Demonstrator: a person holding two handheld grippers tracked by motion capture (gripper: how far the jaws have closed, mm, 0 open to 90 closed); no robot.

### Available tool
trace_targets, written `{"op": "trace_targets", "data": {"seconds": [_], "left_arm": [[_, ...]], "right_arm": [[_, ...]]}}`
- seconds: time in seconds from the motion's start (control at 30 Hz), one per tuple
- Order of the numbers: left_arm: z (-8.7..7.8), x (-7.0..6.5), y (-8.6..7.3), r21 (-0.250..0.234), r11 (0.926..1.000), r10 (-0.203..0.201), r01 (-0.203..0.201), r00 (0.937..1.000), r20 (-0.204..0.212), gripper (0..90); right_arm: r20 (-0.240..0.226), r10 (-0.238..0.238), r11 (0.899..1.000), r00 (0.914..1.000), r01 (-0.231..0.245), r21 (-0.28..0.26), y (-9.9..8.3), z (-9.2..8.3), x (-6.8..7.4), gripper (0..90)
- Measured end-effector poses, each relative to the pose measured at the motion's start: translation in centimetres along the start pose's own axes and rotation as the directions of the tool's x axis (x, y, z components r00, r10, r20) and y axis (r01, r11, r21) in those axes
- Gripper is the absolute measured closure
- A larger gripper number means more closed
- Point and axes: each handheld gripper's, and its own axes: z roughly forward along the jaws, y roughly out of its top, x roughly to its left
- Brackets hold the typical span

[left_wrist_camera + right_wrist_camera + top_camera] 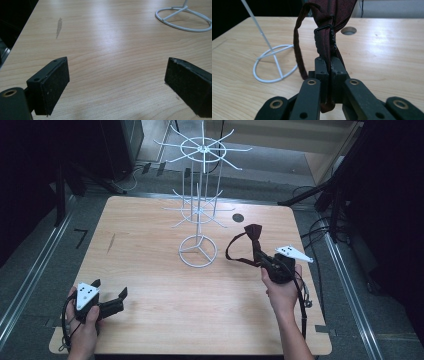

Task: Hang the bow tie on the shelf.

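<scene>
A dark red bow tie is held by the right tongs, which are closed on its strap near the black buckle, as is seen in the right gripper view, where the two jaws are pressed together on the fabric. The tie is lifted above the desk, to the right of the white wire rack, and its loop of strap hangs down on the side facing the rack. The bow itself is carried at the top, so the long axis of the tie runs from the tongs up and away from the person. The rack stands near the tie, to its left and a little farther back; its round base is level with the hanging loop. The left tongs are kept low at the near left corner of the desk, well apart from the rack, with the jaws wide open and nothing between them. The right hand is therefore judged to be the nearer one to the rack. If the tie is to be hung on an arm of the rack, a move to the left and upward would probably be needed, with the loop turned toward the wire ends.
</scene>
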Motion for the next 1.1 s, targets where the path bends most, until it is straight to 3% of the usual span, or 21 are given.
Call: {"op": "trace_targets", "data": {"seconds": [0.67, 1.1], "left_arm": [[0.0, 0.0, 0.0, 0.002, 1.0000, 0.004, -0.004, 1.0000, 0.001, 6.1], [0.0, 0.0, 0.0, 0.002, 1.0000, 0.006, -0.006, 1.0000, 0.001, 6.1]], "right_arm": [[-0.059, -0.067, 0.993, 0.9960, 0.061, -0.100, 1.1, -1.6, 2.7, 87.5], [-0.101, -0.118, 0.980, 0.9878, 0.100, -0.169, 1.6, -2.8, 3.8, 87.5]]}}
